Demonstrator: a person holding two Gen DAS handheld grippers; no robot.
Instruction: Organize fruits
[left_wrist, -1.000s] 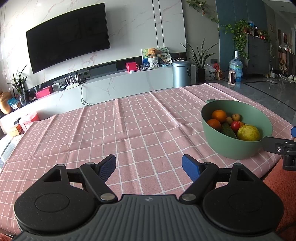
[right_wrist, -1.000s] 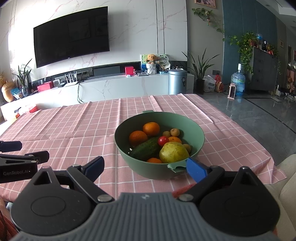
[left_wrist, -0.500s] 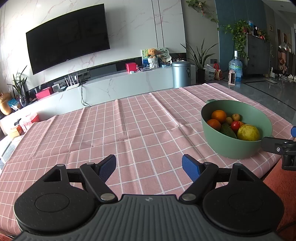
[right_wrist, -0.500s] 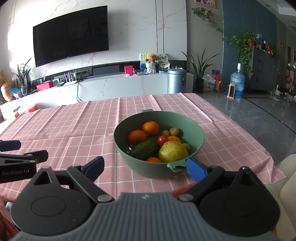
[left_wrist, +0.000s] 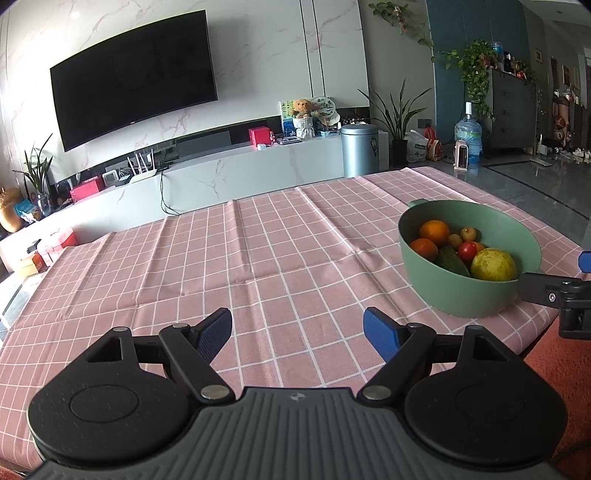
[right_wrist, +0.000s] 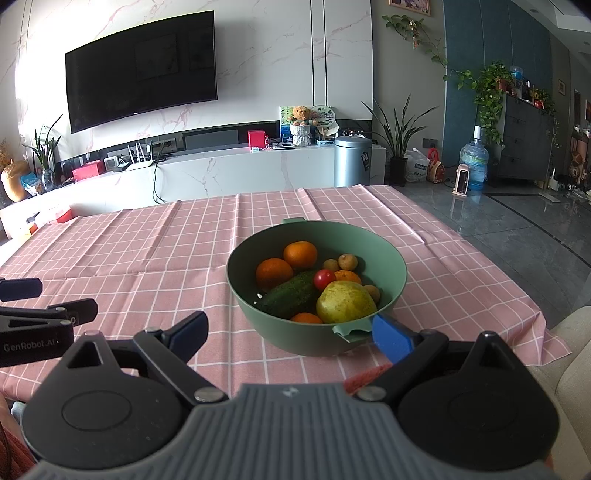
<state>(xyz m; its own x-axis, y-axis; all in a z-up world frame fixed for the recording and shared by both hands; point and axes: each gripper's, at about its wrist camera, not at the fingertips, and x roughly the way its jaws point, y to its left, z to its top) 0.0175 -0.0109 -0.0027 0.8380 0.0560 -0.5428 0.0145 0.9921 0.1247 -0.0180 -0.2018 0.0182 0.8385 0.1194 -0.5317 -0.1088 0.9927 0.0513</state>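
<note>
A green bowl (right_wrist: 388, 251) stands on the pink checked tablecloth (right_wrist: 147, 258) near the table's right front corner. It holds two oranges (right_wrist: 300, 254), a dark cucumber (right_wrist: 291, 295), a red tomato (right_wrist: 324, 279), a yellow-green pear (right_wrist: 345, 302) and several small brownish fruits. My right gripper (right_wrist: 291, 328) hovers open just in front of the bowl, its right finger beside the bowl's near handle. My left gripper (left_wrist: 297, 326) is open and empty above bare cloth, with the bowl (left_wrist: 461, 295) to its right.
The tablecloth (left_wrist: 221, 266) spreads wide to the left and back. A TV (right_wrist: 140, 70), a white cabinet (right_wrist: 221, 173) and a metal bin (right_wrist: 352, 160) stand beyond the table. Grey floor lies to the right, a beige seat (right_wrist: 572, 354) at near right.
Both grippers have stayed open and nearly still. The right wrist view has shifted very slightly; the bowl and fruit have not moved.
</note>
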